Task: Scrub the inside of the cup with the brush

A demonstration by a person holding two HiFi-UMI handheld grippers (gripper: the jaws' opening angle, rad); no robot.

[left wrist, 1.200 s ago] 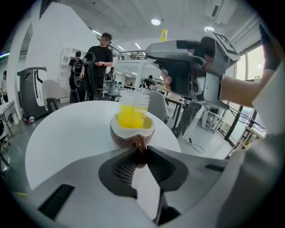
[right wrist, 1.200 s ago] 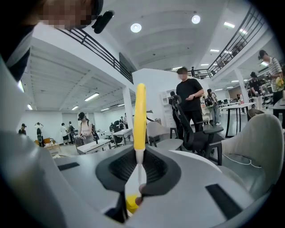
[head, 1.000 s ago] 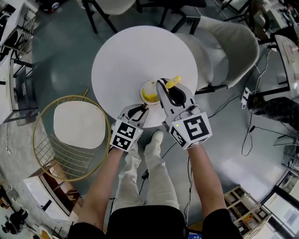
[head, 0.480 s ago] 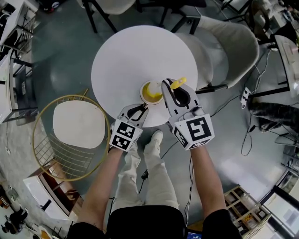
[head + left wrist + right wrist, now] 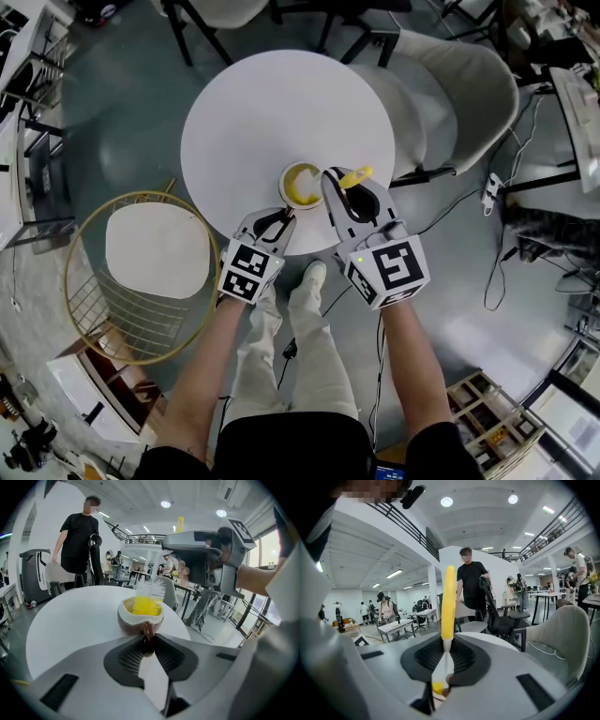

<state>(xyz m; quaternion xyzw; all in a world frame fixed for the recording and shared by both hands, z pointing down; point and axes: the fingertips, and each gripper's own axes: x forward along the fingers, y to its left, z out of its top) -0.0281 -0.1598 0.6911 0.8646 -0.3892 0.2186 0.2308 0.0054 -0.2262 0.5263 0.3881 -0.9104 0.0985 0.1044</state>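
Note:
A cup (image 5: 302, 184), brown outside with a white rim and yellow inside, stands near the front edge of the round white table (image 5: 272, 103). My left gripper (image 5: 285, 215) is shut on the cup's brown handle (image 5: 148, 634); its jaws clamp it from both sides. My right gripper (image 5: 342, 178) is shut on the thin white neck of a brush (image 5: 449, 599) with a yellow handle that points up. The clear bristles (image 5: 152, 590) reach down into the cup's mouth (image 5: 140, 607). In the right gripper view a sliver of the cup (image 5: 437, 687) shows below the jaws.
A gold wire chair (image 5: 141, 267) with a white cushion stands left of the table. A beige shell chair (image 5: 464, 94) stands to the right, with cables (image 5: 492, 272) on the floor nearby. A person in black (image 5: 77, 541) stands beyond the table.
My right gripper and the brush shifted a little to the right beside the cup, then back. The left gripper and the cup stayed where they were.

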